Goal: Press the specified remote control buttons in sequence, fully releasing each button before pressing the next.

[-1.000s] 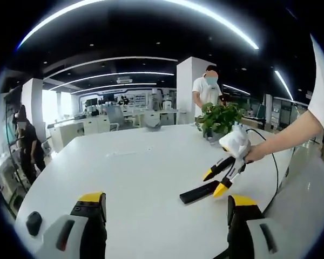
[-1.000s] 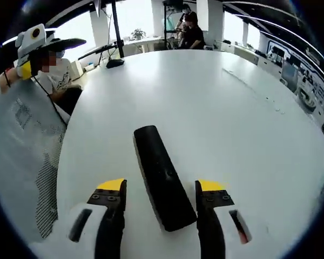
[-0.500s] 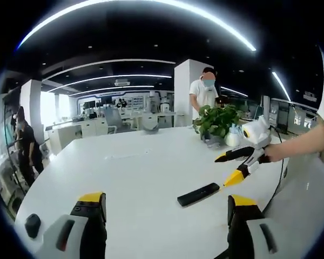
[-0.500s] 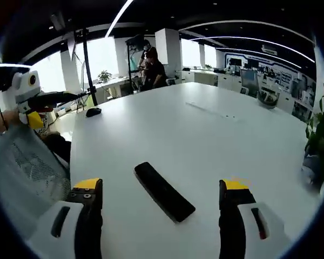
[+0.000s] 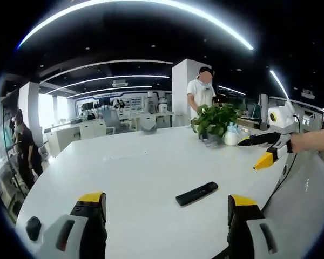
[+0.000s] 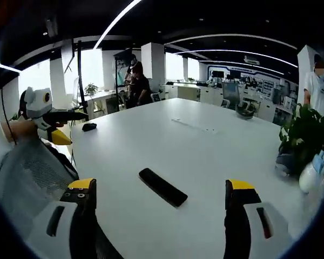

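From my left claw (image 5: 166, 208) I see both yellow-tipped jaws standing wide apart at the bottom of the left gripper view, released, nothing between them. Left of the left jaw, at the table's near edge, sits a small dark object (image 5: 33, 228) I can't identify. Ahead of the claw and a little toward its right jaw, the black remote control (image 5: 197, 193) lies flat on the white table (image 5: 140, 172), well clear of the jaw tips. Farther out beyond the remote stands a potted plant (image 5: 216, 121), and behind it a person in a white shirt (image 5: 202, 93). To the right of my claw and above table level, my right claw (image 5: 262, 151) is in the air, held by my hand, jaws spread, tips well apart from the remote

From my right claw (image 6: 161, 191) in the right gripper view, the left claw (image 6: 65, 127) is off to the left, raised over the table edge near a small dark object (image 6: 89, 127). My right jaws are released and wide apart, gripping nothing. The remote (image 6: 163, 186) lies on the table (image 6: 205, 145) just ahead, between the lines of the two jaws, touching neither. Far right of the claw is the plant (image 6: 305, 140), with a white bottle (image 6: 312, 175) beside it
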The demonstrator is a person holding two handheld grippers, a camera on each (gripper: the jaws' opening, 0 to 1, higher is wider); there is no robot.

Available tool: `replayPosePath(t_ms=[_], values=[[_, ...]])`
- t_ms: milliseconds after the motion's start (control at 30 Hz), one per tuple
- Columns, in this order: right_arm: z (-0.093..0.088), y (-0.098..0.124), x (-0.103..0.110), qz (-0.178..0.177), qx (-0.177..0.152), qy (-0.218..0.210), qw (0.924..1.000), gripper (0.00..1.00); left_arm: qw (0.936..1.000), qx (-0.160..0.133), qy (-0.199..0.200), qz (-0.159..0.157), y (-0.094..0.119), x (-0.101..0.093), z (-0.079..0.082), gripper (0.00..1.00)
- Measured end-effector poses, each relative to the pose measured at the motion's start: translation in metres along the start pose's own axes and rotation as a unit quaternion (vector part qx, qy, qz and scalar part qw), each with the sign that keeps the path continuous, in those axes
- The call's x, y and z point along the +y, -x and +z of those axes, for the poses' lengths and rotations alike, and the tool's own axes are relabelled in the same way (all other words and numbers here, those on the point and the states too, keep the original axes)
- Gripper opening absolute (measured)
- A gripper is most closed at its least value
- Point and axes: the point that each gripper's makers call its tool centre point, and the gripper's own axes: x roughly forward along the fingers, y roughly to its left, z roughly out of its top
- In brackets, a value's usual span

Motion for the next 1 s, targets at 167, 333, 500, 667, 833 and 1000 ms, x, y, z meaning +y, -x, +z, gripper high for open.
replayPosePath(t_ms=[167,333,500,667,833,1000], values=[[-0.009,0.022,-0.005,-0.030,0.004,0.000,0.9995,1.00,1.0000,0.001,0.001,-0.004,0.001,-0.001,0.000,0.97],[-0.020,0.040,-0.003,-0.048,0.014,-0.010,0.9987,1.00,0.9999,0.013,0.001,0.000,0.000,0.001,-0.005,0.97],[-0.023,0.059,-0.004,-0.077,0.000,-0.030,0.9966,1.00,0.9998,0.017,-0.010,-0.005,-0.002,-0.003,-0.007,0.97],[-0.023,0.061,-0.003,-0.093,-0.010,-0.037,0.9949,1.00,0.9996,0.023,-0.011,-0.011,-0.002,-0.004,-0.010,0.96],[-0.027,0.058,-0.007,-0.093,-0.006,-0.030,0.9952,0.98,0.9986,0.036,-0.030,-0.024,-0.005,-0.010,-0.015,0.96],[-0.025,0.059,-0.011,-0.098,-0.017,-0.052,0.9937,0.97,0.9979,0.041,-0.038,-0.033,-0.005,-0.013,-0.017,0.96]])
